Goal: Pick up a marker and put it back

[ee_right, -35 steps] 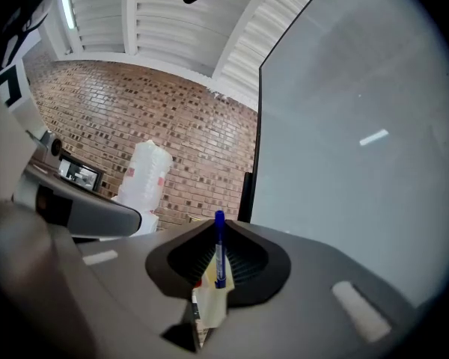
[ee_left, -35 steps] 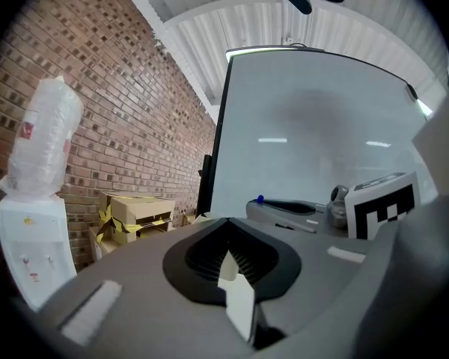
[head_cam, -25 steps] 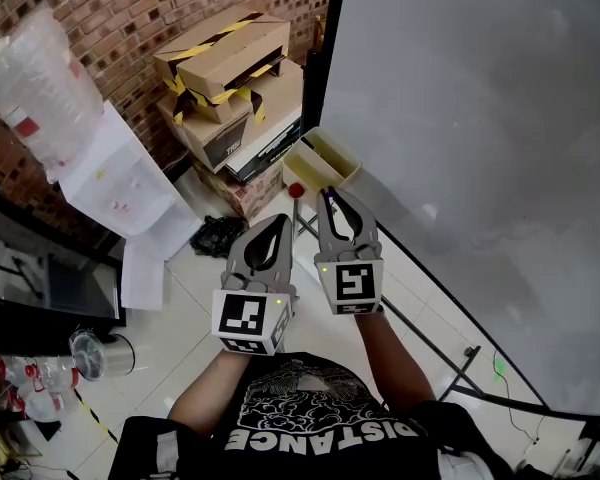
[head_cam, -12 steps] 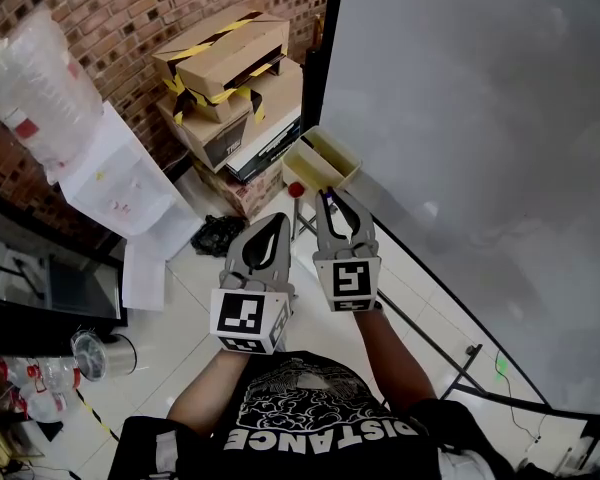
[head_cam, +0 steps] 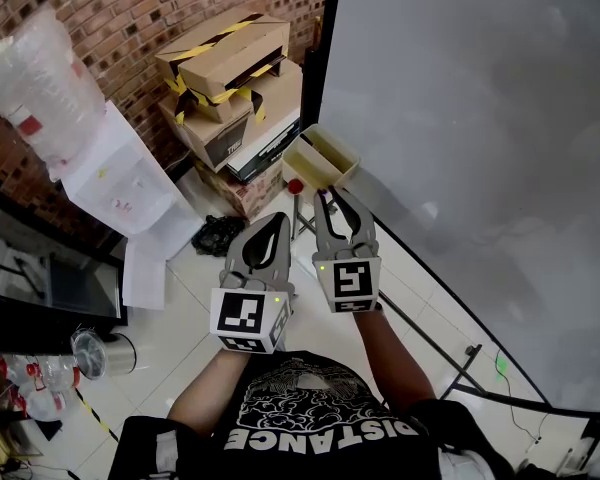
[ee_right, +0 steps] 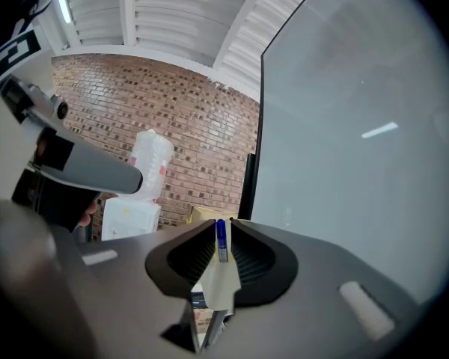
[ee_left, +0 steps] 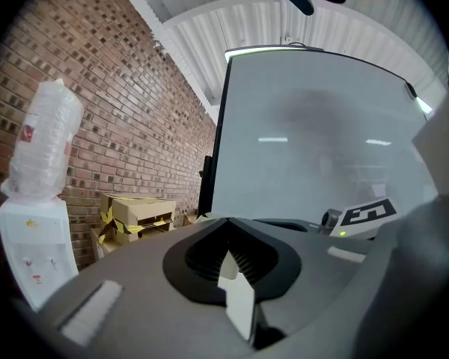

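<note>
Brick walling (head_cam: 100,8) and a large whiteboard (head_cam: 460,118) are closing in this corner over a pale tiled floor (head_cam: 190,298). At the middle, the right claw (head_cam: 328,198) is gripping a blue marker (ee_right: 221,239), its two jaws pressing on the barrel from either side while the marker's end is poking out just past the jaw tips. The left claw (head_cam: 277,220) is sitting just beside it, level with it, jaws closed together with nothing between them. Both claws are pointing toward the whiteboard's lower corner, where a yellowish open tray (head_cam: 325,158) is hanging at the board's edge, near the right claw's tips but apart from them; a small red round thing (head_cam: 296,188) is showing just below the tray. Farther out, stacked cardboard boxes (head_cam: 230,68) bound with yellow-and-black tape are leaning against the wall, and a white water dispenser (head_cam: 110,168) is carrying an upturned bottle (head_cam: 40,88) at the far left.
</note>
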### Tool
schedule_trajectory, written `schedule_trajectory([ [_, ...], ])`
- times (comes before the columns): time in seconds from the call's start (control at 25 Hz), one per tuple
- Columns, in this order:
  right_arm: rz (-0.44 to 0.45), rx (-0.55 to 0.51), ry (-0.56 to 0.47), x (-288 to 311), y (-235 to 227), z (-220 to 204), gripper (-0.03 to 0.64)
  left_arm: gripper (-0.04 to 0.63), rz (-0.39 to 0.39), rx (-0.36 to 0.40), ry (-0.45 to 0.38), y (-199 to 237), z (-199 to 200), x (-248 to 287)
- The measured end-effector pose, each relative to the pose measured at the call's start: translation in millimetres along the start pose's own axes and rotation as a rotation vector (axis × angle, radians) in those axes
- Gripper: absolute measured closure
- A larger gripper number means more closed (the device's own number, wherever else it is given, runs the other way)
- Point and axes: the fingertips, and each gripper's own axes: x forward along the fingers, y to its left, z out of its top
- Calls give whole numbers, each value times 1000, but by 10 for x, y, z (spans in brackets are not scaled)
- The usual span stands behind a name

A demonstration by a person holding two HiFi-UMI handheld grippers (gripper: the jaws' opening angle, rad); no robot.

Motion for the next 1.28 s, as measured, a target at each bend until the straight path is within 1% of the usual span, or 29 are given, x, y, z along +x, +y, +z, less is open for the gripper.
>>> schedule_trajectory([
  [0.28, 5, 12, -35, -265, 28, 245, 580, 589, -2, 2, -13, -155, 58, -141],
  [0.52, 13, 25, -81, -622, 28, 551, 580, 589, -5, 8, -35, -398, 129, -311],
  [0.72, 19, 30, -92, -971, 39, 751, 580, 589, 2, 13, -58, -616, 213, -486],
  [0.88, 35, 45, -97, -1251, 58, 873, 592, 589, 8, 25, -69, -803, 265, -625],
  [1.0, 44, 53, -105, -1419, 98, 946, 617, 589, 16, 36, -81, -898, 316, -728],
  [1.28, 68, 62, -108, -1683, 262, 1037, 617, 589, 22, 48, -84, -1016, 355, -951],
])
